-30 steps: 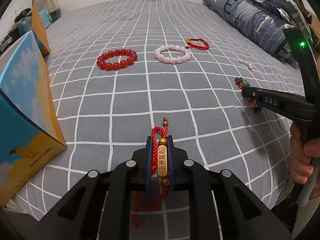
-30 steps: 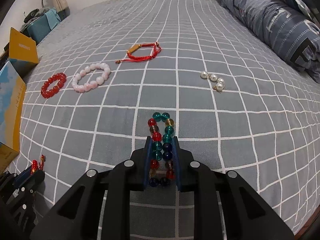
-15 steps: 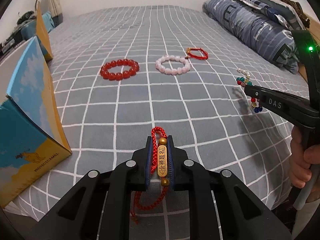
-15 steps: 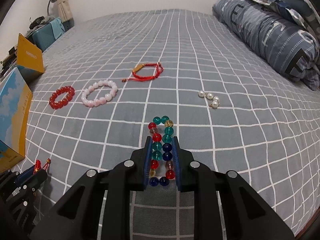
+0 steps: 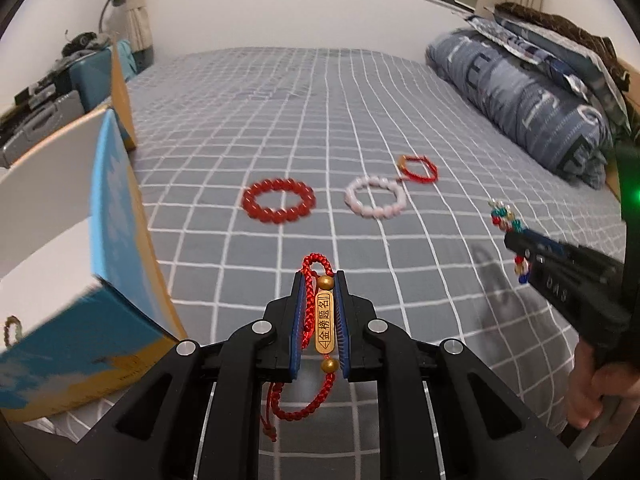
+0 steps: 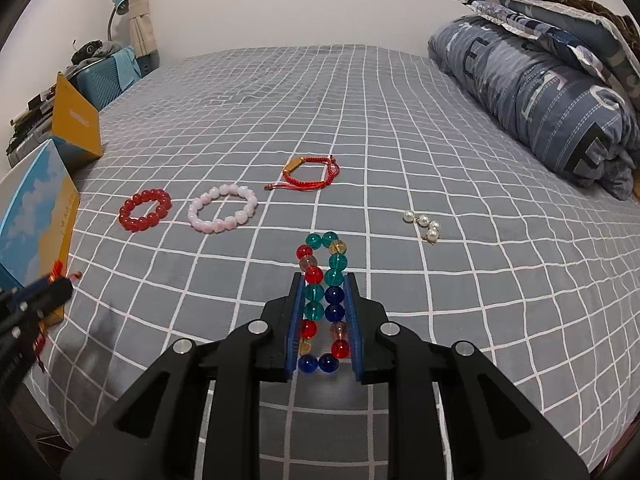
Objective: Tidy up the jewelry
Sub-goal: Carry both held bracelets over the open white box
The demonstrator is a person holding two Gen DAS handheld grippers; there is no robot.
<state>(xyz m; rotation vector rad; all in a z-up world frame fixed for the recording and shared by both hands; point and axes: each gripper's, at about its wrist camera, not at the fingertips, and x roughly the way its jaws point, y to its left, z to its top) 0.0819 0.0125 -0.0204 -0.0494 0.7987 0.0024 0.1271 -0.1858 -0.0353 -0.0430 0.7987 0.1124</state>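
My left gripper is shut on a red cord bracelet with a gold plate, held above the grey checked bed. My right gripper is shut on a multicoloured glass bead bracelet; it also shows in the left wrist view. On the bed lie a red bead bracelet, a pink bead bracelet, a second red cord bracelet and pearl earrings. The left gripper shows at the left edge of the right wrist view.
An open blue and yellow box stands close to the left of my left gripper, with its lid raised behind. A small bracelet lies inside the box. Folded blue bedding lies along the right side. A suitcase stands beyond the bed.
Both grippers have risen and tilted up with their bracelets, so the wall and window show. The box now stands closer to my left gripper.
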